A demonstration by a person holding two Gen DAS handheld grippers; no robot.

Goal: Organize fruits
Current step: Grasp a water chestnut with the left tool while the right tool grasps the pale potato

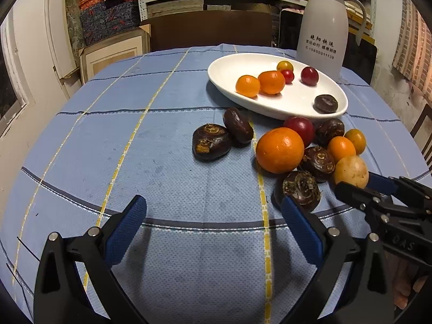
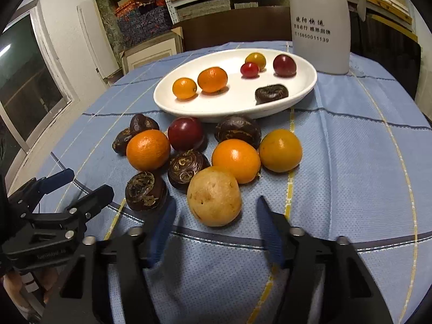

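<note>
A pale yellow round fruit (image 2: pixel 214 195) lies on the blue cloth between the fingers of my right gripper (image 2: pixel 216 212). A small gap shows on each side, so the pads are off it and the gripper is open. The left wrist view shows the same fruit (image 1: pixel 351 171) with the right gripper (image 1: pixel 361 186) around it. My left gripper (image 1: pixel 214 208) stands open and empty over bare cloth, its right finger close to a dark water chestnut (image 1: pixel 301 187). A white oval plate (image 2: pixel 229 97) holds two small oranges, small tomatoes, a plum and a chestnut.
Loose fruit sits in front of the plate: a large orange (image 1: pixel 279 149), a red plum (image 1: pixel 299 127), two smaller oranges (image 2: pixel 236 160) and several chestnuts (image 1: pixel 211 141). A white thermos jug (image 1: pixel 321 32) stands behind the plate. Shelves and boxes lie beyond the table.
</note>
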